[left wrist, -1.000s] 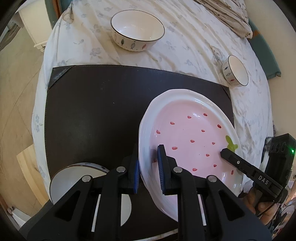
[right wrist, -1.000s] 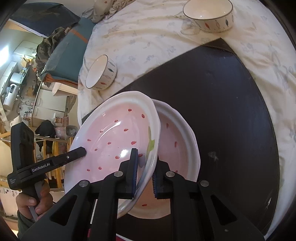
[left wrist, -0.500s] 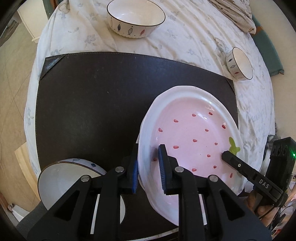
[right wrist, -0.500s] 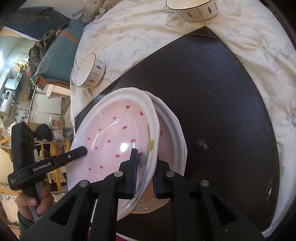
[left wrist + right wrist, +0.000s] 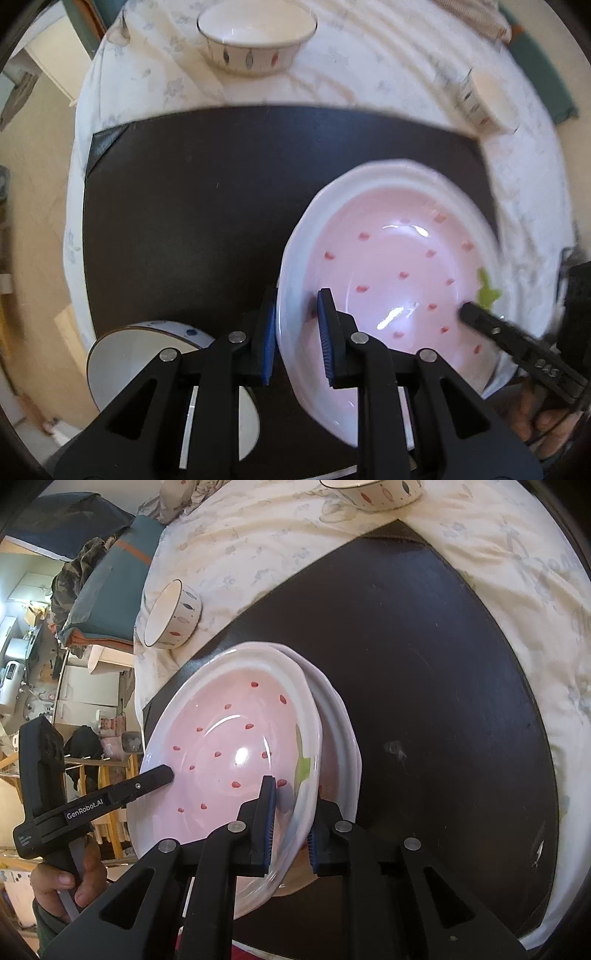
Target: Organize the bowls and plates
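Pads of my left gripper straddle the near rim of the pink plate, low and centre in the left wrist view, with the jaws only slightly apart and a sliver of slack on one side, so I read the hold as loosening rather than firm. My right gripper has the same plate's opposite rim between its pads, low in the right wrist view, and its jaws are opening with the rim still between them. Just under that plate, on its right in the frame, shows the edge of a second plate lying on the dark mat, so I judge the stacking of plates to be at the point of release. Bowls are what remains: a large bowl at the top centre of the left view, a small bowl at the upper left of the right view, and another white bowl at lower left.
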Motion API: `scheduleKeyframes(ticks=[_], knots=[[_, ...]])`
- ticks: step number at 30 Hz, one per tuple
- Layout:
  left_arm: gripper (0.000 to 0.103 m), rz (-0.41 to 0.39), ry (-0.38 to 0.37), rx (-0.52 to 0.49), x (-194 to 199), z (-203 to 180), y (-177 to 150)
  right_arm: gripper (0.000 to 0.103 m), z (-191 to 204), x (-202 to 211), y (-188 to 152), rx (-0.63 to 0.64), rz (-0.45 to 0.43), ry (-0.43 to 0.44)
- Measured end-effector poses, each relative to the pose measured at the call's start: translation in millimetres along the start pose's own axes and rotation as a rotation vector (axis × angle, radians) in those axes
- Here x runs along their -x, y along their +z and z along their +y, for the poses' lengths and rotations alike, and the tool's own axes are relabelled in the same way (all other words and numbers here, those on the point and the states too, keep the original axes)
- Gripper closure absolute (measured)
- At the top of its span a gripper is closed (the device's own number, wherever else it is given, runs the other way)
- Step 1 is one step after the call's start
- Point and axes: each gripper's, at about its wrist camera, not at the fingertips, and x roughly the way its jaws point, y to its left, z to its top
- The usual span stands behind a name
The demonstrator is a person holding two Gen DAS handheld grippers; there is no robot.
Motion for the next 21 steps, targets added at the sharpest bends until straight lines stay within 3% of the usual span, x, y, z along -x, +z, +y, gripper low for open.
scheduleKeyframes(ticks=[4, 14, 17, 21], knots=[[0.085, 0.013, 0.003, 0.023, -7.0, 1.6, -0.4, 0.084, -0.8, -3.3, -2.8, 0.004, -0.004, -0.034], [0.081, 0.013, 0.003, 0.002, -11.3, -2.1, 1.6, 0.084, -5.0, -5.4, -1.0, -0.017, 0.03, -0.007], [0.081, 0.02, 0.0, -0.002, -12.0, -1.3, 2.1, 0.073, -3.6, -5.3, -0.2, -0.03, 0.047, 0.016], [0.079, 0.029, -0.006, -0.004, -16.2, -3.5, 2.5, 0.068, -0.1, -4.6, -0.7, -0.024, 0.082, 0.022]])
